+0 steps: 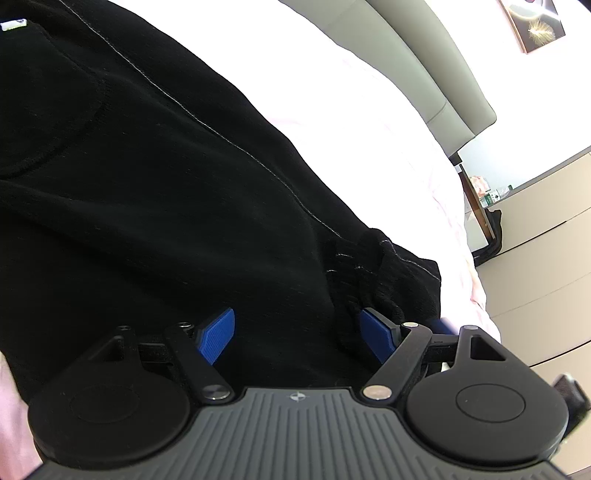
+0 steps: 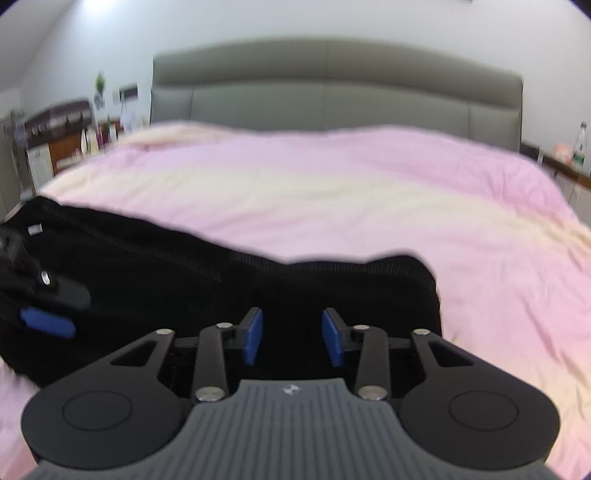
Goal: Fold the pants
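bright daylight blows out the bedding (image 1: pixel 369 110); right view motion-blurred, both fisheye-bent at edges.

No text, brand name or number can be read in either view. A small white tag (image 1: pixel 14 25) sewn on the black pants (image 1: pixel 147 184) is too blurred to read, and the bottle's label (image 2: pixel 580 149) is too small.

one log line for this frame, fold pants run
phase: grasp setup | left tool: open over black pants | right tool: jaws apart, pads not pressing pants edge | surface: pink bedspread | fold: not yet started
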A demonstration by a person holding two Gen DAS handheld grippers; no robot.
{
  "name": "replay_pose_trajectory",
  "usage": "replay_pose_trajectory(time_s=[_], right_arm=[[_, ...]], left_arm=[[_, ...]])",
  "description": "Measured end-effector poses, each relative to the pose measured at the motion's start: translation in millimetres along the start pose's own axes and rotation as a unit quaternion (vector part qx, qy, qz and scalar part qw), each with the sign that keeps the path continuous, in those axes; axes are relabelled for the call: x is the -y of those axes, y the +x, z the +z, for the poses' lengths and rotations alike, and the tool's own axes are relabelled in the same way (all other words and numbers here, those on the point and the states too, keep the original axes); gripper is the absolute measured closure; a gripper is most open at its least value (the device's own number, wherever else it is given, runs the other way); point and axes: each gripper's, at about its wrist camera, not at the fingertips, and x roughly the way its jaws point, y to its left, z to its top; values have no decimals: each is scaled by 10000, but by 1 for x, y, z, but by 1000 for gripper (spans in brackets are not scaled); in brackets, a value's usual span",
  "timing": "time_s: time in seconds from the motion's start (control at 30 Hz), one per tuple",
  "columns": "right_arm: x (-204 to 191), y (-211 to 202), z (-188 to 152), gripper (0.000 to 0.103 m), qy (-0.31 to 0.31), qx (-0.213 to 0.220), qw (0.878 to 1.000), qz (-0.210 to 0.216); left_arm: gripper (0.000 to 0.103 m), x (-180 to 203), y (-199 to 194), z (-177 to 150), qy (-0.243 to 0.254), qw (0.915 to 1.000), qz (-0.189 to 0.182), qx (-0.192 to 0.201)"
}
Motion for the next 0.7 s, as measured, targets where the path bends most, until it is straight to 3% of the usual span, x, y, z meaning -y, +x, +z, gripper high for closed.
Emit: replay_pose_trajectory(time_s=[0.07, 0.13, 0.2, 0.3, 0.4, 0.47, 0.53, 0.6, 0.7], right_arm=[[-3, 16, -12, 77, -13, -777, 9959, 471], [-16, 8, -22, 78, -406, -731, 9958, 373], [-9, 5, -22, 79, -112, -741, 9959, 513], [3, -1, -21, 76, 239, -552, 9966, 571], [14, -10, -11, 56, 584, -19, 9979, 281], [35, -22, -11, 49, 1118, 341, 9931, -89], [64, -28, -16, 40, 1894, 484, 9795, -478], [94, -25, -25, 39, 2639, 264, 9621, -629], [134, -9, -44, 39, 3850, -144, 9212, -535]], left_arm=[[13, 3, 2, 0, -3, 10000, -38, -32], [13, 9, 4, 0, 33, 9999, -81, -64], [13, 15, 8, 0, 93, 9998, -111, -105], [13, 28, 19, 4, 216, 9993, -145, -280], [13, 42, 30, 4, 335, 9987, -162, -355], [13, 47, 35, 3, 328, 9983, -236, -429], [13, 51, 40, 0, 311, 9978, -315, -499], [13, 55, 47, -1, 360, 9971, -344, -577], [13, 59, 63, -4, 370, 9964, -246, -720]])
